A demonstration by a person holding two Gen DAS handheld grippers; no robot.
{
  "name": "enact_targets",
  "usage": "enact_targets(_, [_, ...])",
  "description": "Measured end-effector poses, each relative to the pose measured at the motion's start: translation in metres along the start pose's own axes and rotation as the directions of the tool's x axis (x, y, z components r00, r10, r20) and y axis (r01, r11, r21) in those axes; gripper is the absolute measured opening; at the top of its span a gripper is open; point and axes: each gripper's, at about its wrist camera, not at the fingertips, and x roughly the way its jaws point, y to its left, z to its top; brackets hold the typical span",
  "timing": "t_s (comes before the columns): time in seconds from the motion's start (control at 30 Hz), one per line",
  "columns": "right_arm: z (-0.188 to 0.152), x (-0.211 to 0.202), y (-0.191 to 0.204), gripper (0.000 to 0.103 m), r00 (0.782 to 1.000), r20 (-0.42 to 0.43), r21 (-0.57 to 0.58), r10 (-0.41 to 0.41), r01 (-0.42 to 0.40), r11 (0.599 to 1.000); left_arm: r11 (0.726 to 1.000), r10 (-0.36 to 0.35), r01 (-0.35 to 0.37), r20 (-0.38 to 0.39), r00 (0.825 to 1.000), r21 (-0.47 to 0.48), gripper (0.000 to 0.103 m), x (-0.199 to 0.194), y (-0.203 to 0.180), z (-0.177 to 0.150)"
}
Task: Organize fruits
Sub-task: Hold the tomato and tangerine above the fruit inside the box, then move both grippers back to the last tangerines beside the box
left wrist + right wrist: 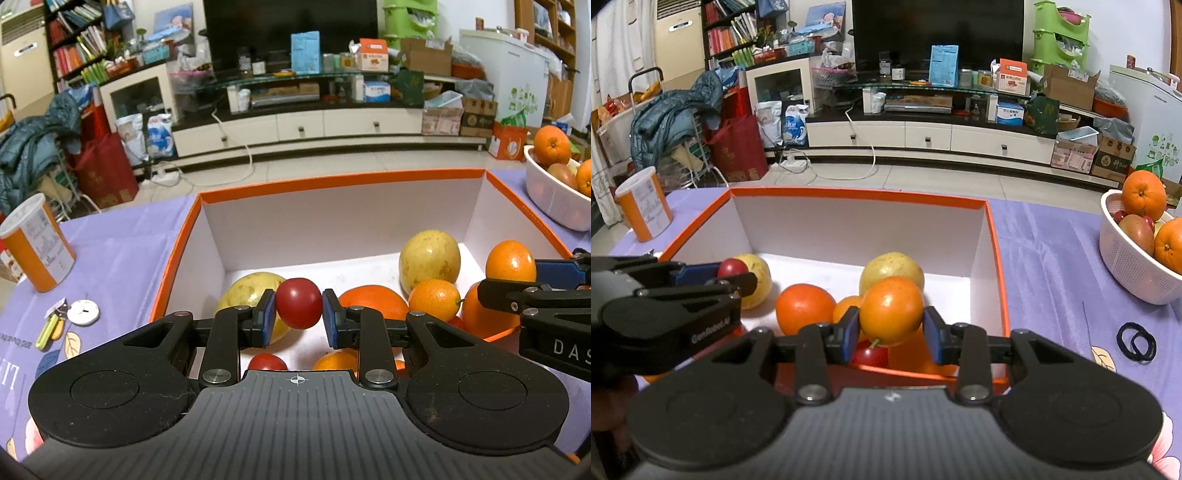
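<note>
My left gripper is shut on a small red fruit and holds it over the orange-rimmed box. My right gripper is shut on a small orange, held over the box's near right part. In the box lie two yellow-green fruits, a large orange, more oranges and small red fruits. The right gripper also shows at the right edge of the left wrist view. The left gripper shows at the left of the right wrist view.
A white colander bowl with oranges and other fruit stands on the purple tablecloth to the right of the box. An orange-and-white can stands at the left. Black hair ties lie right. A white disc and key tags lie left.
</note>
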Motion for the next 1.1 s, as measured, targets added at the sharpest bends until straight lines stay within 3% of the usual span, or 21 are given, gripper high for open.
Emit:
enact_targets(0.57, [-0.001, 0.001, -0.001, 0.039, 1.0, -0.003, -0.005, 0.005, -0.005, 1.0, 1.0, 0.012, -0.012, -0.001, 1.0, -0.006, 0.0, 0.002, 0.002, -0.001])
enact_targets(0.6, [-0.001, 0.001, -0.001, 0.043, 1.0, -0.003, -0.007, 0.005, -0.005, 1.0, 1.0, 0.016, -0.016, 0.0, 1.0, -0.007, 0.007, 0.002, 0.002, -0.001])
enact_targets(0.63, [-0.001, 0.001, 0.0, 0.052, 1.0, -0.001, -0.008, 0.002, -0.002, 1.0, 1.0, 0.024, -0.024, 0.002, 1.0, -0.011, 0.016, 0.002, 0.003, -0.001])
enact_targets(0.67, [-0.002, 0.0, 0.0, 0.054, 1.0, 0.005, -0.007, 0.002, -0.002, 1.0, 0.999, 0.03, -0.03, 0.007, 1.0, -0.016, 0.036, 0.001, 0.004, -0.001])
enact_targets(0.7, [-0.002, -0.001, 0.001, 0.054, 1.0, 0.01, -0.009, 0.002, -0.002, 1.0, 0.999, 0.034, -0.033, 0.018, 0.999, -0.016, 0.047, -0.001, 0.004, -0.001])
enact_targets(0.83, [0.0, -0.011, -0.003, 0.054, 0.998, 0.064, 0.006, 0.017, -0.018, 1.0, 1.0, 0.02, -0.021, 0.062, 0.998, 0.002, 0.047, -0.014, 0.006, 0.002])
enact_targets(1.0, [0.001, -0.055, -0.019, 0.059, 0.982, 0.179, 0.002, 0.054, -0.055, 0.998, 1.0, -0.005, 0.008, 0.161, 0.987, -0.021, 0.048, -0.055, 0.036, 0.004])
enact_targets(1.1, [-0.013, -0.087, -0.033, 0.062, 0.982, 0.17, 0.006, 0.081, -0.083, 0.997, 0.998, 0.004, 0.006, 0.182, 0.983, -0.056, 0.053, -0.078, 0.067, -0.01])
